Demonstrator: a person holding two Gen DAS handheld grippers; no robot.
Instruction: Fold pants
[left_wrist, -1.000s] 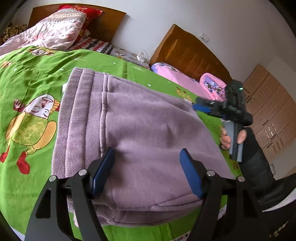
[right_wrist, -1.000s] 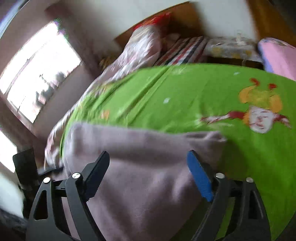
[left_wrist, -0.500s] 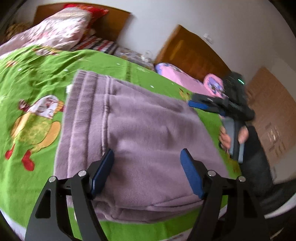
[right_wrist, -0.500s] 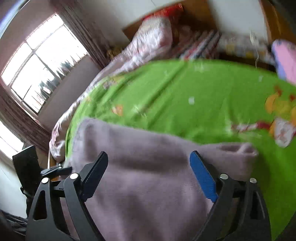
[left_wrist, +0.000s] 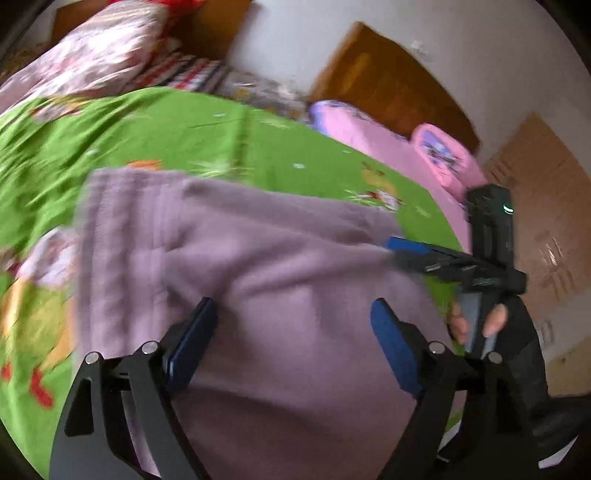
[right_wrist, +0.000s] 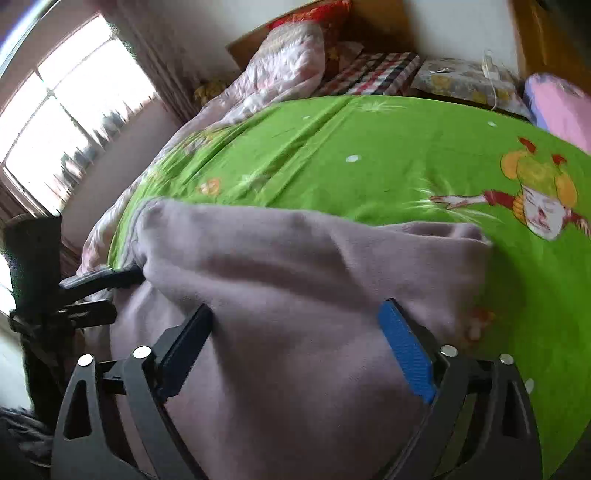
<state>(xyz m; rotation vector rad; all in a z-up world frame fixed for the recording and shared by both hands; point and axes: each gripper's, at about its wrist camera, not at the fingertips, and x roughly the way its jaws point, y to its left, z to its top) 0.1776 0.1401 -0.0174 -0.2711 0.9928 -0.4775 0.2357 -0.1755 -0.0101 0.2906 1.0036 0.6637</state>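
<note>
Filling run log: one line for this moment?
pants: folded on bed | left gripper: open, jaws just widened, above pants | right gripper: open, above pants

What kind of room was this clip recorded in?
A bedroom, most likely: the pants lie on a bed with a green cartoon sheet, a wooden headboard stands against the wall, and pillows lie nearby.

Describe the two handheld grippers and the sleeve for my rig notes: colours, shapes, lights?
Both are black. The left gripper and right gripper have skeletal triangular arms with silver bolts and flat blue pads. From the left wrist view, the right one has a grey handle, a boxy top with a small green light, and a black sleeve behind.
</note>
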